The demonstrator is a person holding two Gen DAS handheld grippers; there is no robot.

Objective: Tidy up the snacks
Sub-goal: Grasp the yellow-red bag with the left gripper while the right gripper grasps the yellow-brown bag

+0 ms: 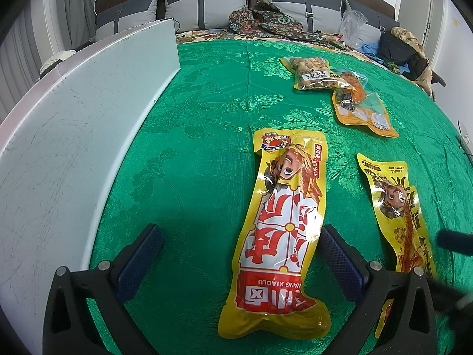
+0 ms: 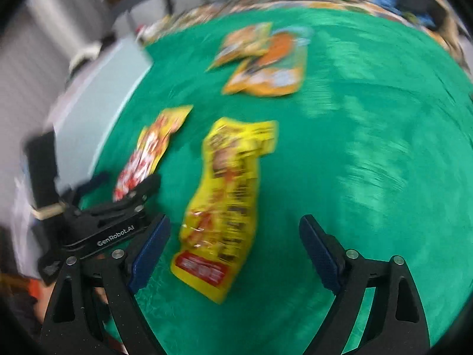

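A long yellow snack pouch with red and white lettering (image 1: 283, 230) lies flat on a green patterned tablecloth (image 1: 192, 148). The left gripper (image 1: 241, 261) hangs over the pouch's near half with its jaws spread wide, one blue pad on each side, gripping nothing. A second yellow pouch (image 2: 224, 204) lies just to the right of the first. The right gripper (image 2: 235, 251) hovers above this one, also wide open and empty; its view is blurred. Farther back, a clear packet of peanuts (image 1: 313, 72) overlaps an orange pouch (image 1: 362, 109). A pale grey-white panel (image 1: 74, 136) stands along the left edge of the cloth. The pouches look light, thin, floppy and glossy, so probably slippery. A pinch across the narrow width near the flat sealed end seems safest.
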